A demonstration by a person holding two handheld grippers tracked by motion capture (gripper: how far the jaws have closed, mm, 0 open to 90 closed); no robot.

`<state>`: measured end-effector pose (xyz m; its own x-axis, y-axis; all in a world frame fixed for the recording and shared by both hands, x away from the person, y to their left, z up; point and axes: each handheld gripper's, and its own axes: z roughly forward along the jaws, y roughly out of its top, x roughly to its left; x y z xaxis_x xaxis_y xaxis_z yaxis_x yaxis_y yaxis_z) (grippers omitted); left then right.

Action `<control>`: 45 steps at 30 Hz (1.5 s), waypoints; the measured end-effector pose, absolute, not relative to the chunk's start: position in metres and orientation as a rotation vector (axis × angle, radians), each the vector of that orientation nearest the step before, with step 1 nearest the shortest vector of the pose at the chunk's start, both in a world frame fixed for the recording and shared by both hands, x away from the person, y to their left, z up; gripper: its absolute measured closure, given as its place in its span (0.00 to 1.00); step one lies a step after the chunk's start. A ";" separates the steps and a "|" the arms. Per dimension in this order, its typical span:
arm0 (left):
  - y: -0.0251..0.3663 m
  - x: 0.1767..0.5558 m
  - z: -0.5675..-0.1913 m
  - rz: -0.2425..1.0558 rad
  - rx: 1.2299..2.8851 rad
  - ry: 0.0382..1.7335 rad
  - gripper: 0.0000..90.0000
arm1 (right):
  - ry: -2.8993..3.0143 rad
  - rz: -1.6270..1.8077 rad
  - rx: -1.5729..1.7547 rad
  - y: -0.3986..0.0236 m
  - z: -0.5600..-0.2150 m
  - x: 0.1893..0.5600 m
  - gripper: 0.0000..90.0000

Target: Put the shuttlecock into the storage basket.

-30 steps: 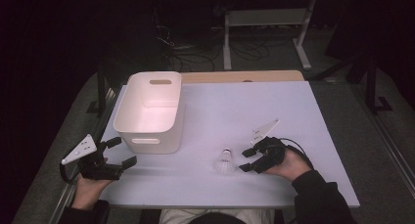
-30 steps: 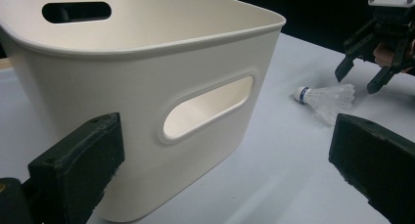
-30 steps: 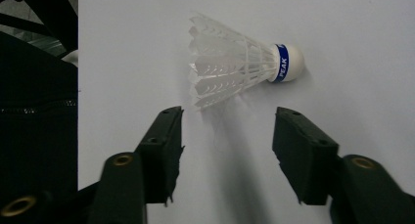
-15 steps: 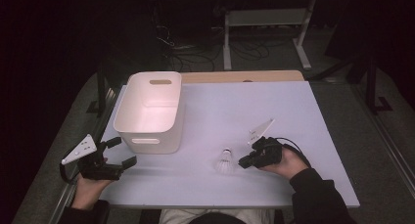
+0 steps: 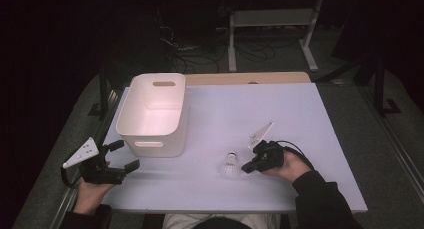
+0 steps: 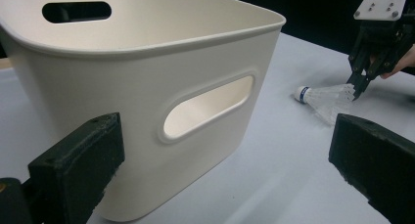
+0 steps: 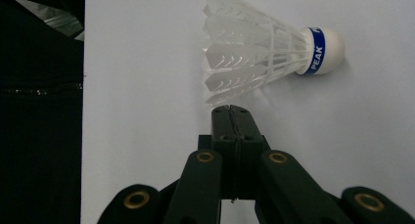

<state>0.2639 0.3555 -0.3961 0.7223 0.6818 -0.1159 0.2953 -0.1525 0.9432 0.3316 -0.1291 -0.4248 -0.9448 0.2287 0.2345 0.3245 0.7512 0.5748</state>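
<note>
From the high view, your right tool (image 5: 248, 167) sits low on the near right part of the worktop (image 5: 310, 124), tips meeting the feather skirt of the shuttlecock (image 5: 230, 165), which lies on its side just left of it, near the front edge. Its jaws have just been closing and now stand together. Whether they caught a feather edge you cannot tell from here. The white plastic bin (image 5: 152, 114) stands on the left half, open side up, the likely home for the shuttlecock. Your left tool (image 5: 122, 156) hovers at the near left corner with its jaws apart, just beside the bin's near wall, probably waiting to steady it.

In the left gripper view, the two black jaws stand wide, framing the bin (image 6: 147, 87) with its handle cut-out facing you, nothing between the pads. Farther right, the shuttlecock (image 6: 325, 98) lies with its cork toward the bin, and the right tool (image 6: 356, 84) comes down on the rim of the skirt.

In the right gripper view, the jaws are pressed flat together, the tips just short of the feathers of the shuttlecock (image 7: 259, 53), with no feather visibly pinched. It looks like the pinch missed, so you may need to reopen and reach further over the skirt.
</note>
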 end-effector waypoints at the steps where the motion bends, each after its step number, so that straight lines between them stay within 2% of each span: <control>1: 0.356 0.264 -0.396 0.406 1.742 0.778 0.00 | -2.797 -0.960 -0.441 -0.128 -0.425 0.332 0.99; 29: 0.356 0.264 -0.396 0.405 1.740 0.778 0.00 | -2.790 -0.938 -0.374 -0.101 -0.423 0.336 0.99; 45: 0.356 0.264 -0.396 0.405 1.739 0.777 0.00 | -2.796 -0.904 -0.393 -0.102 -0.427 0.340 0.99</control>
<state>0.2635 0.3558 -0.3959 0.7229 0.6810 -0.1167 0.2939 -0.1502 0.9440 0.3399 -0.1022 -0.4273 -0.9494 0.1945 0.2467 0.3021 0.7806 0.5472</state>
